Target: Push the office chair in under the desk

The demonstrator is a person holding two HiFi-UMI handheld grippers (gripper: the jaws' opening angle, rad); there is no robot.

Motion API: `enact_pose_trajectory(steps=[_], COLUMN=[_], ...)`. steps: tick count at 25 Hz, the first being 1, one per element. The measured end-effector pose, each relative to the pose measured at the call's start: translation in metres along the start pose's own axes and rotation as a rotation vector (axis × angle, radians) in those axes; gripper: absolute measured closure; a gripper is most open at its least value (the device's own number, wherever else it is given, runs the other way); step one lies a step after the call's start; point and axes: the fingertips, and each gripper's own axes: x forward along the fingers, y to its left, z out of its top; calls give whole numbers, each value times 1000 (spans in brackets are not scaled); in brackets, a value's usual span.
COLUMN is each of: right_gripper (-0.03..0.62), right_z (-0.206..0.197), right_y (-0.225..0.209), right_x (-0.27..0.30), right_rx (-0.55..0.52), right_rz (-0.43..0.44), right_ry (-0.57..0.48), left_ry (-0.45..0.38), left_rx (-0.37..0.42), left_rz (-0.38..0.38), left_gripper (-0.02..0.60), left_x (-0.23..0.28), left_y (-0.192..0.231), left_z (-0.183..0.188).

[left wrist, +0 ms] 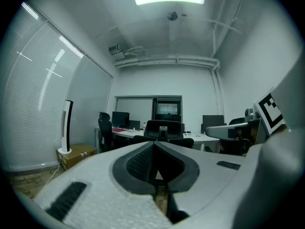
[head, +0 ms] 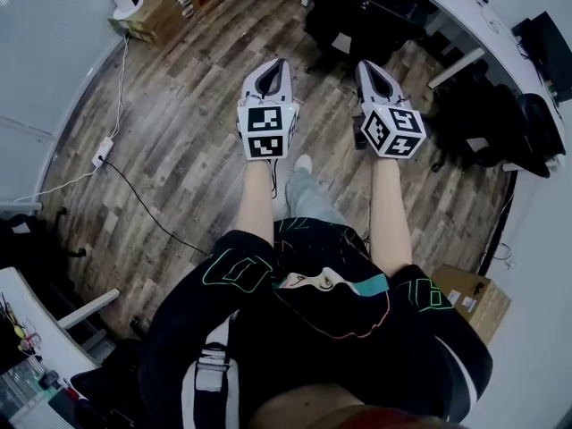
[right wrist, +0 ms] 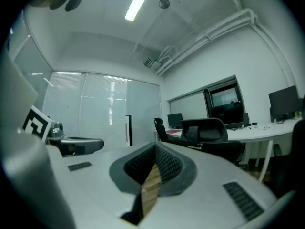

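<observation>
Facing: office chair (head: 353, 16), far, at the counter (head: 451, 3)
Floor (head: 179, 141): wood planks
Left tongs (head: 272, 65): together, empty
Right tongs (head: 369, 68): together, empty

"Chair?"
"Black office chair (head: 353, 21), high back with headrest, upright, straight ahead of me."
"Desk?"
"Long white desk (head: 456, 16), curved edge, right behind the chair. The chair stands out in front, not tucked under."

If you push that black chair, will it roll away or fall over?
It will probably roll easily: the office chair stands on smooth wood floor, though I can't make out its wheels. Its tall back suggests a high, hard push might tilt it, so a low, gentle push seems safer.
</observation>
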Motion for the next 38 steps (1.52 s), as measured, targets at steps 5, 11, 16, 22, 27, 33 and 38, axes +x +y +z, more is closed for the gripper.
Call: enact_pose_trajectory(steps=[5, 11, 16, 22, 27, 33, 38], right_gripper=[589, 589, 589, 589, 589, 588, 588], right_z=[-32, -60, -62, -48, -26, -25, -30], right_y=[-28, -75, -129, -180, -209, -219, -226], right_x=[41, 84, 114, 157, 176, 191, 199], right_rx=[39, 101, 138, 130, 111, 21, -91], right_rz=[-3, -25, -79, -110, -119, -136, -176], right_ry=[79, 133, 127, 91, 52, 95, 152], left_ry=[92, 187, 213, 231, 171, 197, 204], left_rx=[-35, -27, 31, 137, 194, 191, 255], left_rz=[-4, -35, -102, -152, -203, -229, -285], left_gripper=[572, 572, 572, 572, 572, 572, 572], left_x=[47, 113, 171, 245, 282, 308, 334], left_y=[9, 6, -12, -18, -33, -27, -18], left_z=[-40, -65, -59, -40, -6, -11, -11])
